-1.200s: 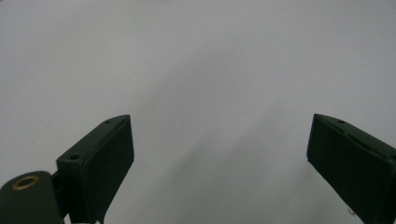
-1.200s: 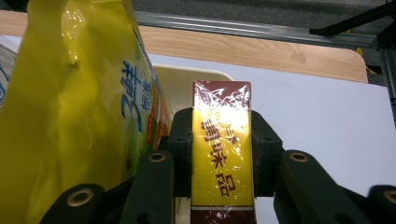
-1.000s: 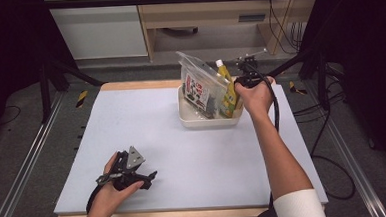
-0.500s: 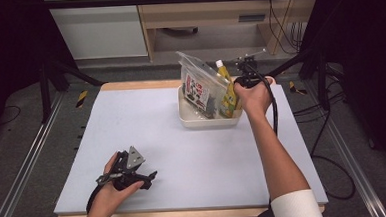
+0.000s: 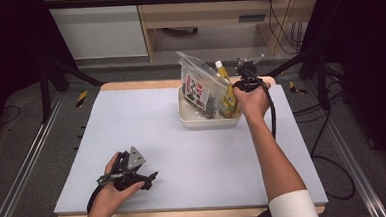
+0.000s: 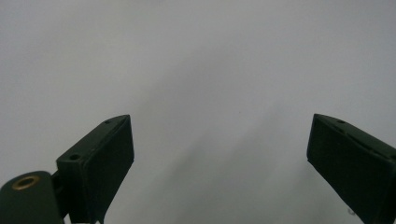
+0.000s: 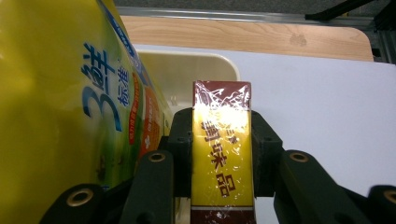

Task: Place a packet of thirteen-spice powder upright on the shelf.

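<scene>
A slim yellow box (image 7: 222,158), film-wrapped with maroon ends, sits clamped upright.

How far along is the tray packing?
Done, by the look of it: a clear bag and a yellow bottle already stand in the cream tray.
In hand: the right gripper is shut on a narrow yellow box, held at the tray's right end.
Left: probably setting the box in and letting go. The left gripper rests open over bare table.

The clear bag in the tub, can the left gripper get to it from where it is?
Probably yes: bare table lies between the open left gripper and the clear bag, though it is far across.
</scene>
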